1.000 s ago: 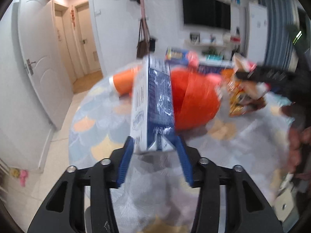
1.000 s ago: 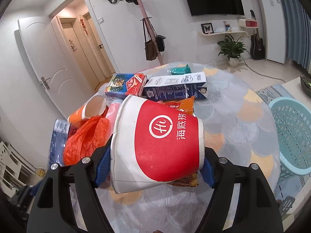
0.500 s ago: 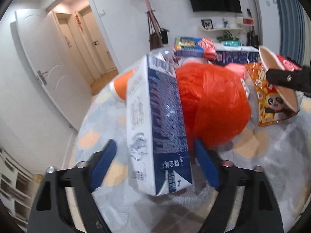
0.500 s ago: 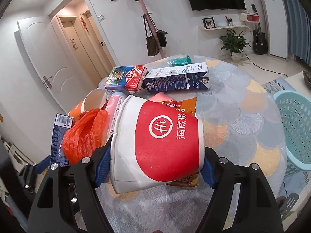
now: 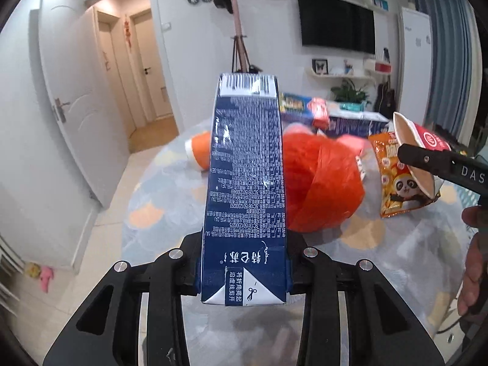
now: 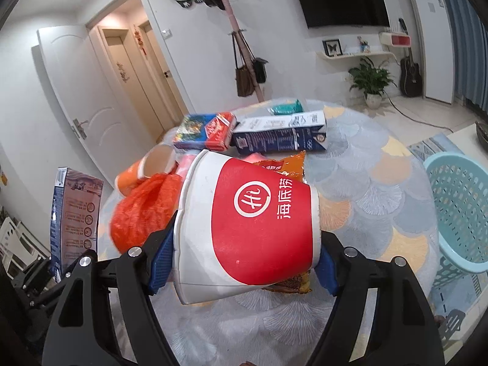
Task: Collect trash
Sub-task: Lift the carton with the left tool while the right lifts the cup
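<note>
Now both grippers loaded. Left gripper (image 5: 244,277) clamped on tall blue carton (image 5: 245,189), jaws just closing in onto its sides near the bottom end; carton upright, lifted clear of the tabletop (image 5: 381,244), top end pointing away from the camera. Right gripper (image 6: 244,262) clamped on big red-and-white paper cup (image 6: 247,228), held sideways, rim to the left, jaws wide across its body.

Handling, judged: carton probably empty, so light; stiff along edges, panels dent under a hard squeeze; glossy film, a bit slippery. Low grip on a tall box means possible tipping, so better taken nearer mid-height, across the narrow faces. Paper cup light, thin-walled, crushes easily; tapered, so liable to slide toward the narrow end; best pinched near the rolled rim or base where stiffer.

Left on tabletop: orange plastic bag (image 6: 143,210), limp and crinkly, pinch a bunched fold; orange cup (image 6: 143,170) on its side behind the bag; snack packet (image 5: 396,180), floppy, grab an edge; second dark carton (image 6: 280,137) lying flat; colourful box (image 6: 204,131) just beside it. Blue laundry-style basket (image 6: 457,213) on the floor to the right, likely drop point.
</note>
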`<state>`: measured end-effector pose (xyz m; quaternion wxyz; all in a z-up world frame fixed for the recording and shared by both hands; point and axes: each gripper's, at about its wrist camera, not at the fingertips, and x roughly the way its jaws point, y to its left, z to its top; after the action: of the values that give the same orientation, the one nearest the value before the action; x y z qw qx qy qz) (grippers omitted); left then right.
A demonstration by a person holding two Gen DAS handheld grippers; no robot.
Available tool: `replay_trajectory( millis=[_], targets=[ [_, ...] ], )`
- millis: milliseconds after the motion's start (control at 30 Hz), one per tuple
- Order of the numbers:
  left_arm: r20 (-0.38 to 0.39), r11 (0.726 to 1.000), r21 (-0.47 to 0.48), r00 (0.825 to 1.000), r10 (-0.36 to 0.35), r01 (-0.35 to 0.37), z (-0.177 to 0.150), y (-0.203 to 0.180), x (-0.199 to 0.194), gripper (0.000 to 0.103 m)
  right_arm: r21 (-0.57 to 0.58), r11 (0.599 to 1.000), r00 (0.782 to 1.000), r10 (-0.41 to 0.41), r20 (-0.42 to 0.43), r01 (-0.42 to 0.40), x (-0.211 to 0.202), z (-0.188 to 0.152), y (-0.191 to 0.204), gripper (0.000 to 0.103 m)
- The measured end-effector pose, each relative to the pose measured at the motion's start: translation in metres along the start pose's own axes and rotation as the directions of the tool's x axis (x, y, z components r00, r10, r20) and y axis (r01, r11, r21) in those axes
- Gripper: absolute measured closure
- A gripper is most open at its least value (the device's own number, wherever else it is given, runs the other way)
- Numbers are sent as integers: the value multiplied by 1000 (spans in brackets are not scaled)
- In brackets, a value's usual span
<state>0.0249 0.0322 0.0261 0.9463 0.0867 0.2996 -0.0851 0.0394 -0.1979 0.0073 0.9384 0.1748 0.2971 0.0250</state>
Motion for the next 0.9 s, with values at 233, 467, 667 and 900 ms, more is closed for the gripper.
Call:
replay_trajectory(
  millis=[233,467,667,900],
  targets=[
    [61,999,-1,997,-45,45,6,-5,-20,68,-16,999,996,40,76,-38,-28,0,1,31],
    [54,997,23,996,-74,72,8,-24,-16,68,23,998,997,63,37,-64,-25,-2,-11,31],
    [21,997,-4,997,-75,75,3,-20,-7,68,15,998,987,-61,-148,64,15,-17,-27,31],
    [13,997,-6,997,-70,70,0,-19,-3,68,-34,992,979,-122,-164,118,16,-27,-24,27]
  ],
)
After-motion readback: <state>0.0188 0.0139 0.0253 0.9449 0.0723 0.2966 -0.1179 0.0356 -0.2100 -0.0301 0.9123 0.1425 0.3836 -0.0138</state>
